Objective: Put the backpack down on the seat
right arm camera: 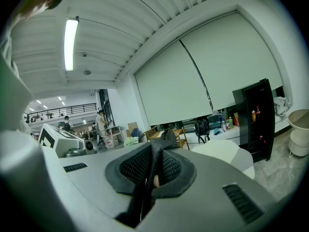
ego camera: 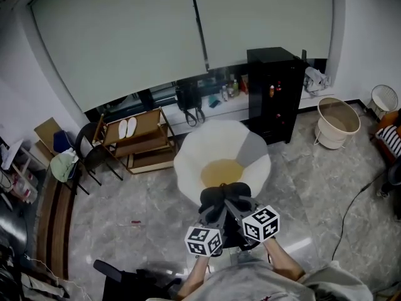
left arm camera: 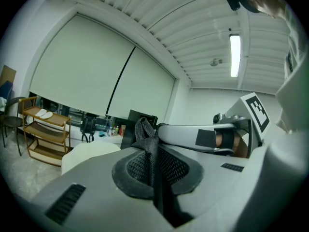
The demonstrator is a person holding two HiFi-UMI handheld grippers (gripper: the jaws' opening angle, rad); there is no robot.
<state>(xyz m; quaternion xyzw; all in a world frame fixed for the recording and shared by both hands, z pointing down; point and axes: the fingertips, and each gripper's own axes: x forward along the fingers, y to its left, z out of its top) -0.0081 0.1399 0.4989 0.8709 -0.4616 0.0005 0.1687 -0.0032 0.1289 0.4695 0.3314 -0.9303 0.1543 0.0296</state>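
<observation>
The black backpack (ego camera: 225, 198) hangs in front of me, just before the round white chair (ego camera: 188, 162) with its yellow seat cushion (ego camera: 220, 171). My left gripper (ego camera: 216, 214) and right gripper (ego camera: 241, 207) sit side by side at its top, each shut on a black webbing strap. In the left gripper view the strap (left arm camera: 146, 141) runs up between the closed jaws of the left gripper (left arm camera: 153, 178), and the right gripper (left arm camera: 227, 139) shows beside it. The right gripper view shows the other strap (right arm camera: 163, 141) pinched in the right gripper (right arm camera: 149, 178). The chair (right arm camera: 219, 151) lies ahead.
A black cabinet (ego camera: 276, 93) stands behind the chair on the right, and a wooden shelf cart (ego camera: 138, 140) on the left. A wicker basket (ego camera: 338, 121) sits at the right. A black chair (ego camera: 91, 152) stands far left. A cable (ego camera: 357, 199) crosses the floor.
</observation>
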